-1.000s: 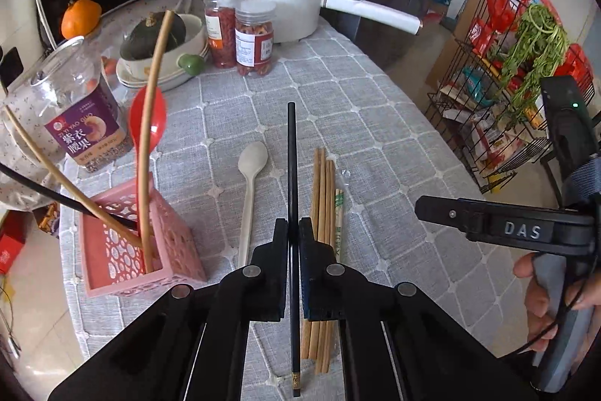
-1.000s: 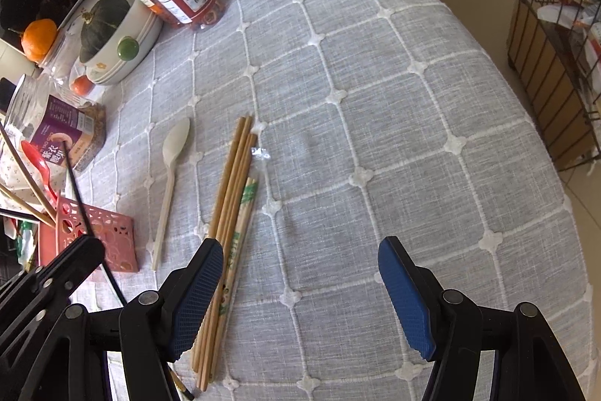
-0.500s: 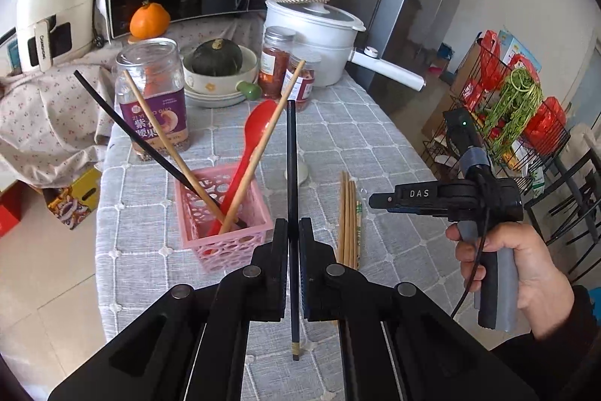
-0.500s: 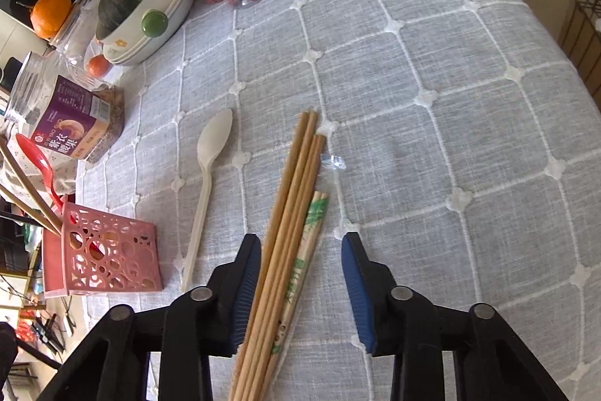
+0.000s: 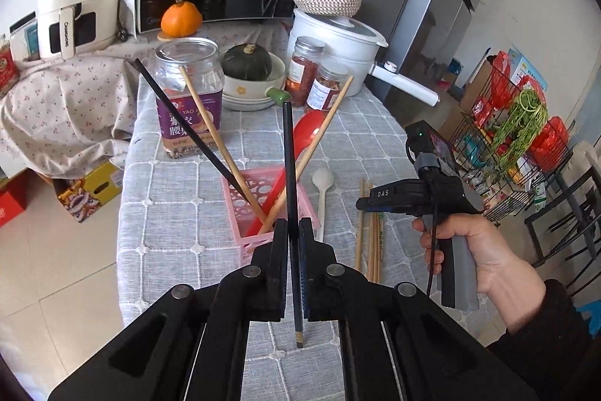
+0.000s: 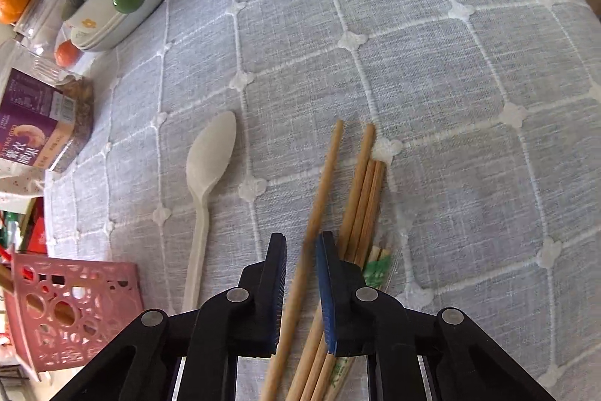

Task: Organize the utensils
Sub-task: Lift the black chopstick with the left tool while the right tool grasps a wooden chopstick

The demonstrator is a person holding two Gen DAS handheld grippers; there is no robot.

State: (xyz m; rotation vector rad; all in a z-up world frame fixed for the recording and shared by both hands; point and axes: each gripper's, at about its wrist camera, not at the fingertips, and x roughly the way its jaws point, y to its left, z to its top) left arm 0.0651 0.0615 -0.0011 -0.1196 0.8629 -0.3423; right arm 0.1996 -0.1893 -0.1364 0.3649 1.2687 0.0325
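The left gripper (image 5: 290,235) is clamped on a black chopstick (image 5: 288,175) that stands upright between its jaws. Behind it on the desk (image 5: 180,198) sits a pink basket (image 5: 240,209) holding 2 wooden chopsticks, 1 black one and a red spoon (image 5: 308,134). A white spoon (image 5: 322,190) lies just right of the basket, with a bundle of wooden chopsticks (image 5: 370,247) further right. A hand (image 5: 473,250) holds the right gripper (image 5: 362,205) over that bundle.

- The left gripper (image 5: 292,232) has its jaws pinched on a thin black chopstick (image 5: 288,168).
- The right gripper (image 6: 300,247), held in the person's right hand (image 5: 477,250), has narrowly parted jaws around a wooden chopstick (image 6: 323,183).
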